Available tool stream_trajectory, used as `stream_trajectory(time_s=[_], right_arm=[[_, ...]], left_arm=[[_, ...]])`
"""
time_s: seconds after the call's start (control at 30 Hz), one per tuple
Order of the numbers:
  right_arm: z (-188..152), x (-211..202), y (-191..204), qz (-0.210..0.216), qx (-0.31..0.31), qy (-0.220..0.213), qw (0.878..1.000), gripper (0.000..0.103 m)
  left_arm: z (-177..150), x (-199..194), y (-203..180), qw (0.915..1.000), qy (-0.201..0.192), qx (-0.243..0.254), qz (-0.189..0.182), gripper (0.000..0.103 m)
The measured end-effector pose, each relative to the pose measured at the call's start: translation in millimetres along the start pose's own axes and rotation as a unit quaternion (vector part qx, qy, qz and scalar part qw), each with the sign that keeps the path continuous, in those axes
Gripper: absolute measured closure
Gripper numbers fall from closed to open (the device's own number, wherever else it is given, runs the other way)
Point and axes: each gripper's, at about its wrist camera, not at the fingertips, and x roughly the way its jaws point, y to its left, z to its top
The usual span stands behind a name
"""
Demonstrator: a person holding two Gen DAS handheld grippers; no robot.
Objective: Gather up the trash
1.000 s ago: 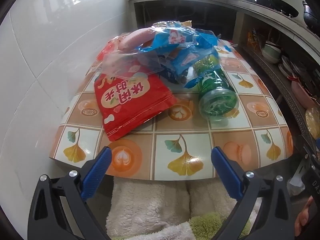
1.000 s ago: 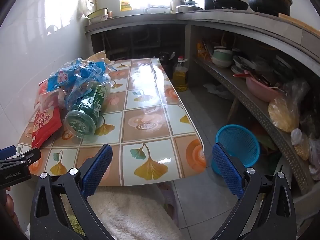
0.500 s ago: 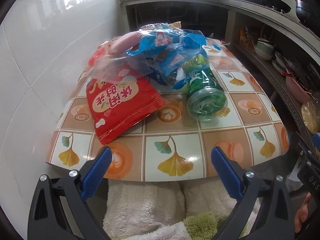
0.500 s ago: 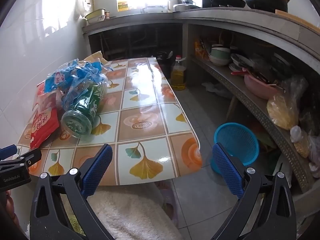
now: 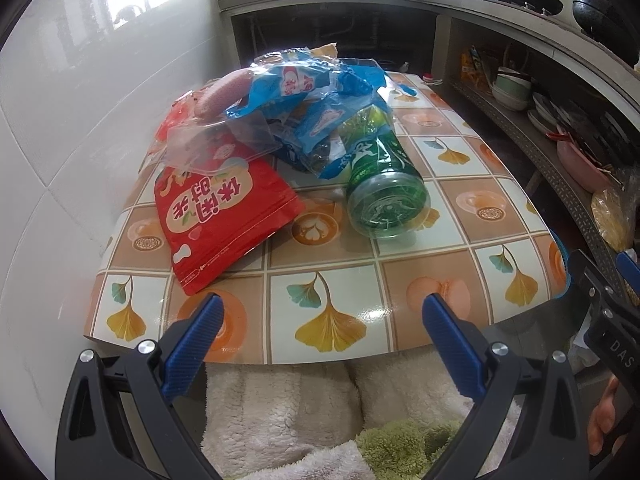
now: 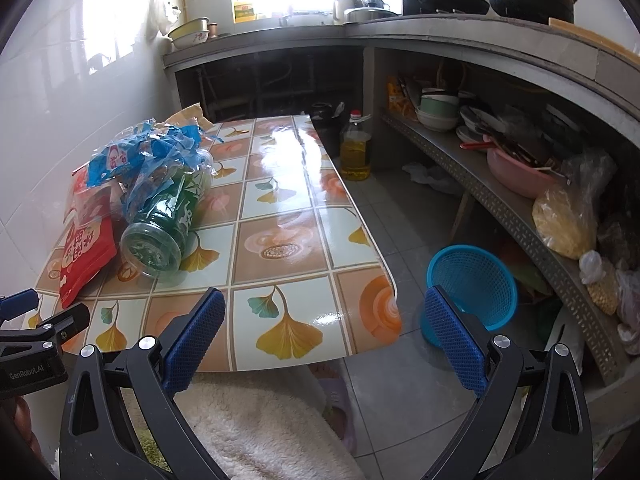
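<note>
A pile of trash lies on the patterned table (image 5: 328, 320) by the white wall: a red snack bag (image 5: 220, 216), a clear plastic bag (image 5: 216, 140), blue wrappers (image 5: 312, 88) and a green plastic bottle (image 5: 384, 192) on its side. The pile also shows in the right wrist view: the bottle (image 6: 164, 220), the red bag (image 6: 86, 252), the blue wrappers (image 6: 148, 156). My left gripper (image 5: 320, 322) is open and empty at the table's near edge, short of the red bag. My right gripper (image 6: 324, 320) is open and empty over the table's near right corner.
A blue mesh basket (image 6: 474, 284) stands on the floor right of the table. An oil bottle (image 6: 355, 148) stands on the floor behind. A shelf (image 6: 520, 216) with bowls and bags runs along the right. A fluffy white cloth (image 5: 280, 404) lies below the grippers.
Both grippers have edged slightly forward and shifted their view of the table. The trash has not moved. Both grippers stay open.
</note>
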Motion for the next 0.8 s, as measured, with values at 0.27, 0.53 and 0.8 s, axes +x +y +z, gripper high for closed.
stream_trajectory(time_s=[0.27,0.53,0.8], right_arm=[[-0.5,-0.2,-0.2,0.001,0.001,-0.001,1.000,0.008],[-1.0,0.1,1.2,0.000,0.001,-0.001,1.000,0.008],[0.1,0.4,0.3,0.000,0.001,0.000,1.000,0.008]], left_arm=[[-1.9,-1.3,0.3,1.0000,-0.001,0.003,-0.003,0.006],[-3.2,-1.7,-0.5,1.0000,-0.001,0.003,-0.004,0.006],[-4.2,-2.4,-0.2,1.0000,-0.001,0.004,-0.005,0.006]])
